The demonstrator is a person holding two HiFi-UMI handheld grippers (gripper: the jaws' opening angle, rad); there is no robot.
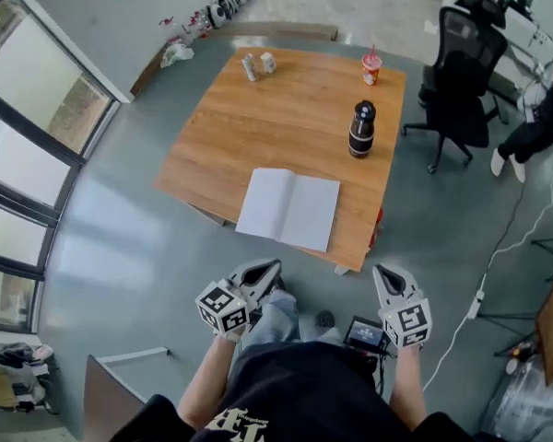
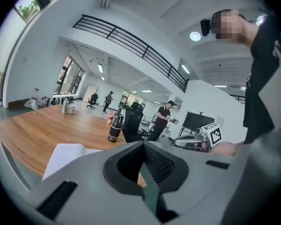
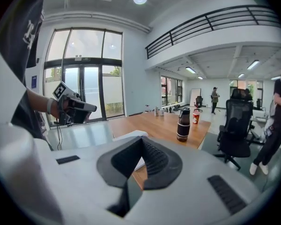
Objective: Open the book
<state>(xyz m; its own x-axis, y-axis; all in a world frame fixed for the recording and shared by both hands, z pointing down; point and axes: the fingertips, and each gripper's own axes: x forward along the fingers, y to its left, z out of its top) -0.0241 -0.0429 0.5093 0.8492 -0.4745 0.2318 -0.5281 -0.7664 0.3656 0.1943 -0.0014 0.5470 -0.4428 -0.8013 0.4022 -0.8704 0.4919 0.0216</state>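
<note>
Both at once: holds the left tongs (image 1: 269,270) and the right tongs (image 1: 387,279) low at 6 o'clock in the head view, off the worktop (image 1: 286,118) and over the floor, close to the body. Shows each pair pressed together in its own view, with nothing between the jaws.

Places the book (image 1: 288,208) on the worktop, just inside its 6 o'clock edge. Lies at about 12 o'clock from the left tongs and at about 10 o'clock from the right tongs, apart from both. Puts the left tongs nearer, though neither within touch. Runs the centre fold roughly from 12 to 6 o'clock, tipped a little toward 1, with one pale page to either side at 9 and 3 o'clock. Looks already spread flat, so judges the opening done or nearly so. Calls for a reach toward 12 o'clock, and for parting the jaws first, if any page needs turning.

Reads nothing on the pages: plain white, no print visible. Finds no legible label on the dark bottle (image 1: 361,129) with its pale band at 1 o'clock of the book, nor on the red cup (image 1: 371,66) beyond it, nor on the two cans (image 1: 258,64) at the far edge. Carries only black-and-white square patterns on the marker cubes.
</note>
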